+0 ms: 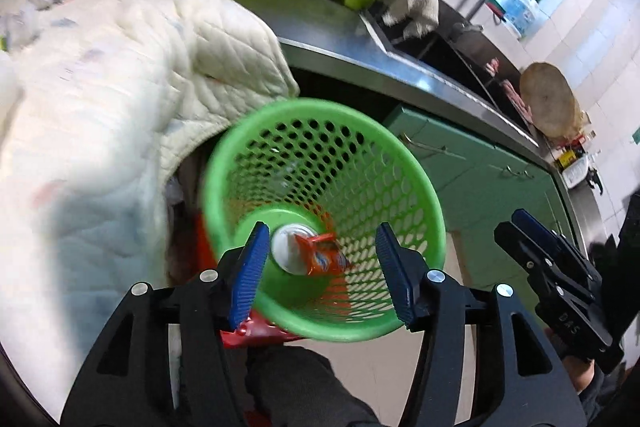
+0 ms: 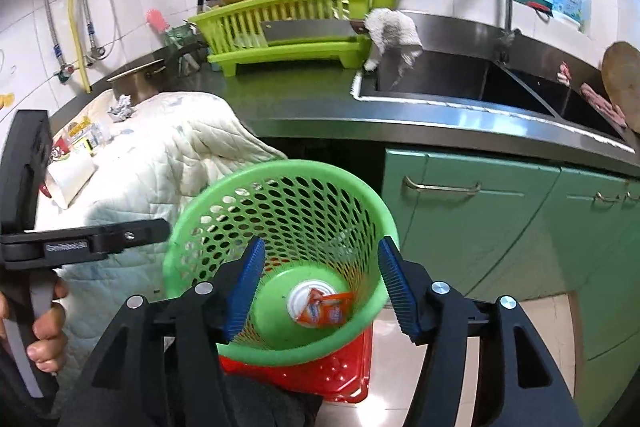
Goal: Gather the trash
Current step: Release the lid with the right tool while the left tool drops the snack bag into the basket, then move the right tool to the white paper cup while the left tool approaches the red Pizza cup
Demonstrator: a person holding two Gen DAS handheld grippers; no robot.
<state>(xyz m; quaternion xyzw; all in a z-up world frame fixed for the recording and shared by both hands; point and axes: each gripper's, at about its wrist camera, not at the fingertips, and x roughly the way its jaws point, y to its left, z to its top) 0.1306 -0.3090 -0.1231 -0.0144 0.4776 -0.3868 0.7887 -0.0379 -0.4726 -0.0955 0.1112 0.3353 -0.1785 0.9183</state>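
A green perforated basket [image 1: 320,147] [image 2: 288,203] stands tilted on a red plastic stand [image 2: 344,371]. At its bottom lie an orange wrapper [image 1: 326,253] [image 2: 326,311] and a white round lid [image 1: 284,247] [image 2: 300,297]. My left gripper [image 1: 320,267] hangs over the basket's mouth, open, with nothing between its blue pads. My right gripper [image 2: 320,287] is also over the mouth, open and empty; the left wrist view shows it from the side [image 1: 508,225]. More trash lies on a white quilted cloth [image 2: 168,155]: a crumpled paper ball [image 2: 121,105], small wrappers [image 2: 82,137] and a white paper cup [image 2: 70,175].
A steel counter edge [image 2: 440,123] runs behind the basket, with a sink [image 2: 448,75], a tap, a lime dish rack [image 2: 288,27] holding pots, and a rag. Green cabinet doors [image 2: 480,219] stand to the right. A hand [image 2: 48,331] grips the left tool.
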